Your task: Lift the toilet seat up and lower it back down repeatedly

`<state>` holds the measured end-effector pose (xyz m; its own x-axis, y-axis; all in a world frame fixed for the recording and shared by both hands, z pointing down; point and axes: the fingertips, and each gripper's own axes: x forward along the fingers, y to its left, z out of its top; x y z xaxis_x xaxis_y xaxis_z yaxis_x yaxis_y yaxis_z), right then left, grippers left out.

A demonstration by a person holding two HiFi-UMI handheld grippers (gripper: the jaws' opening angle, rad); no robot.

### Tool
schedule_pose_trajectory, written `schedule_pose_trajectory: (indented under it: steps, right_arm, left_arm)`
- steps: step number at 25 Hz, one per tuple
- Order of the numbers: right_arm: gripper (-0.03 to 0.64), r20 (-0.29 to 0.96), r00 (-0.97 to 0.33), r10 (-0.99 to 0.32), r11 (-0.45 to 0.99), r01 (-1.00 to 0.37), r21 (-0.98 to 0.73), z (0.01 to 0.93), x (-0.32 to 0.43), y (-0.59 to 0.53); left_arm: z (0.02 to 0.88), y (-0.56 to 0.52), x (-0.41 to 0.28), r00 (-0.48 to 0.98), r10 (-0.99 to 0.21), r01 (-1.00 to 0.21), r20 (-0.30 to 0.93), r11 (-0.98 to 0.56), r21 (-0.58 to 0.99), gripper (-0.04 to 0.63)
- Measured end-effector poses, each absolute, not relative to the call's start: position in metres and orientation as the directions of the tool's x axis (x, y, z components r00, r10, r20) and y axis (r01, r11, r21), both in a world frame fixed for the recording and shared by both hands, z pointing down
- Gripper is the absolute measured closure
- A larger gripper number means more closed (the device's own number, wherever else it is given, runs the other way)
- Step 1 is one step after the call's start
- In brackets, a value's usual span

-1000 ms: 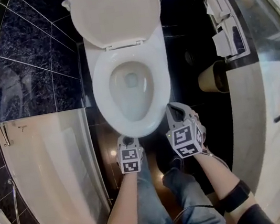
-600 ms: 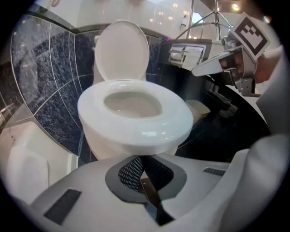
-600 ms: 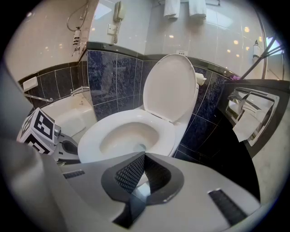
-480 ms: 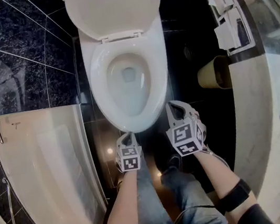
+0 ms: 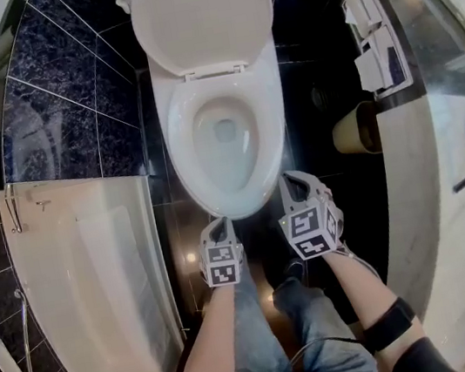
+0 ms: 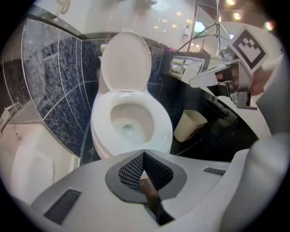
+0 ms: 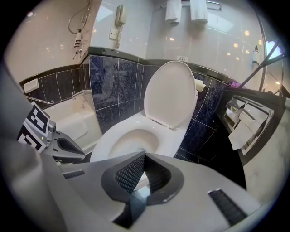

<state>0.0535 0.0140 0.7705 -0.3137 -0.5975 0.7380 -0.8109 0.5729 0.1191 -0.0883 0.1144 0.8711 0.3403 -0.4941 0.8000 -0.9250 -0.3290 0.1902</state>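
- The toilet seat point(image 5: 203, 18) is up: a solid white oval flap swung back on its hinge and resting upright at the rear of the toilet bowl point(image 5: 185, 153), which lies open with water at the bottom.
- The person stands right in front of the bowl, a tool in each hand, both angled down and forward.
- The left gripper point(image 5: 218, 224) sits at the front edge of the bowl. Its fingers point(image 6: 131, 170) are pressed together with nothing between them. I can't tell whether the tip touches the porcelain.
- The right gripper point(image 5: 288, 180) hangs just off the bowl's front right side, clear of the rim. Its fingers point(image 7: 131, 174) are likewise closed together and empty.
- Neither tool is near the raised seat; the whole open bowl lies between them and it.
- A white bathtub point(image 5: 80, 277) runs along the person's left, against dark blue tiled walls.
- On the right, a beige waste bin point(image 5: 351, 130) stands on the black floor, with paper holders point(image 5: 378, 50) mounted above it.
- A wall phone point(image 7: 119, 16) hangs over the tub end.
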Motion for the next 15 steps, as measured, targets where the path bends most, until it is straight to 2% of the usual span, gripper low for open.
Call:
schedule_pose_trajectory:
  steps: [5, 15]
  right_arm:
    - [0.598, 0.701, -0.350, -0.621, 0.568, -0.817, 0.096, 0.682, 0.042, 0.011]
    - [0.598, 0.543, -0.445, -0.713, 0.538, -0.843, 0.016, 0.433, 0.037, 0.015]
  left_arm:
    - [0.755, 0.088, -0.088, 0.348, -0.571, -0.925, 0.744, -0.340, 0.172, 0.604]
    - [0.450, 0.041, -0.091, 0.356, -0.772, -0.926, 0.527, -0.368, 0.087, 0.604]
